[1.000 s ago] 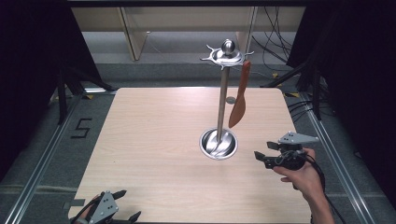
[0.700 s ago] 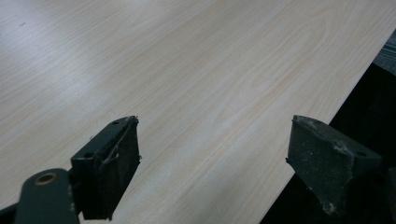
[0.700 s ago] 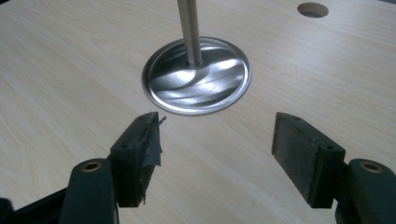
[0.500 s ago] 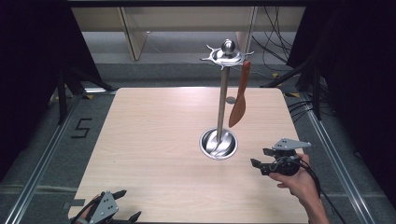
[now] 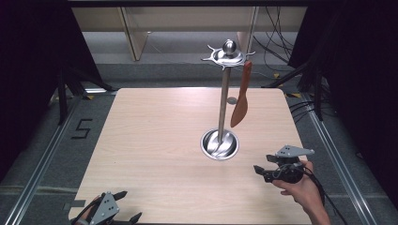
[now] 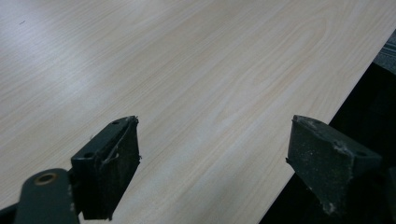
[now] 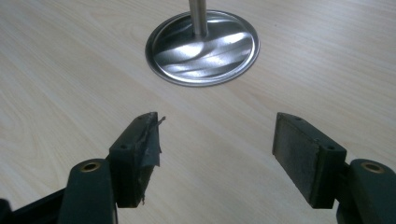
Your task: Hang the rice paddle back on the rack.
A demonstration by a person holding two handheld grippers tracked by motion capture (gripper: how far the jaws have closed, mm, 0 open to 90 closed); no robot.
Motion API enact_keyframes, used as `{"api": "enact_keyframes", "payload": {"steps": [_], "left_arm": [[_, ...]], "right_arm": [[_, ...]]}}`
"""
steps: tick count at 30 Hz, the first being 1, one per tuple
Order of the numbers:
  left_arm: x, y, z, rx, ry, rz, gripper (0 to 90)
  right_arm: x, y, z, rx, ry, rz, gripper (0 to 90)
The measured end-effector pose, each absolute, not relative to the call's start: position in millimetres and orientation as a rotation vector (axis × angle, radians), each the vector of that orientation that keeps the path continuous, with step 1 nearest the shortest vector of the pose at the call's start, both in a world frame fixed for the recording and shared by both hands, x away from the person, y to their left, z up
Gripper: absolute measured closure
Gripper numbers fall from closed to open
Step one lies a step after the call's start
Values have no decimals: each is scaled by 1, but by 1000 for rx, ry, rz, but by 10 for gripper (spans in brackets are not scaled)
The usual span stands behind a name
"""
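Facing stand base (image 7: 202, 41) ahead, right gripper (image 7: 215, 140) jaws apart, empty.

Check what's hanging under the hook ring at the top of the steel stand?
One orange-brown spatula hangs from the hook ring, blade down, beside the pole. The other hooks look bare. How it is hooked on is too small to tell.

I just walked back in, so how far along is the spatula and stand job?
Looks done: the orange spatula hangs from the top of the metal stand. In hand: nothing; the right gripper sits open near the stand's base, the left gripper open at the table's near edge. Apparently nothing is left.
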State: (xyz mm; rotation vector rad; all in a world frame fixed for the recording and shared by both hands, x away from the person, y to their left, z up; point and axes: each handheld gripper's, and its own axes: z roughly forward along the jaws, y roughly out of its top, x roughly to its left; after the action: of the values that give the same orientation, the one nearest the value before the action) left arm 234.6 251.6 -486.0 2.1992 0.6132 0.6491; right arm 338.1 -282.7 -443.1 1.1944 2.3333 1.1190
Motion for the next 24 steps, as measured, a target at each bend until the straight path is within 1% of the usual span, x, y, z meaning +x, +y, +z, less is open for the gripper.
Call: {"api": "enact_keyframes", "payload": {"steps": [9, 14, 19, 20, 22, 24], "left_arm": [[235, 252, -485, 2224, 599, 646, 161], [235, 251, -487, 2196, 616, 665, 162], [235, 251, -487, 2191, 613, 653, 162], [235, 251, -487, 2191, 614, 653, 162], [235, 251, -487, 2194, 611, 655, 162], [235, 251, -487, 2197, 614, 651, 161]], "right_arm": [[330, -282, -449, 1205, 2346, 1113, 324], [325, -282, -454, 1219, 2350, 1097, 322], [318, -282, -461, 1232, 2372, 1081, 317], [320, -285, -463, 1173, 2388, 1074, 315], [315, -284, -463, 1240, 2374, 1073, 307], [314, -285, -465, 1238, 2363, 1084, 297]]}}
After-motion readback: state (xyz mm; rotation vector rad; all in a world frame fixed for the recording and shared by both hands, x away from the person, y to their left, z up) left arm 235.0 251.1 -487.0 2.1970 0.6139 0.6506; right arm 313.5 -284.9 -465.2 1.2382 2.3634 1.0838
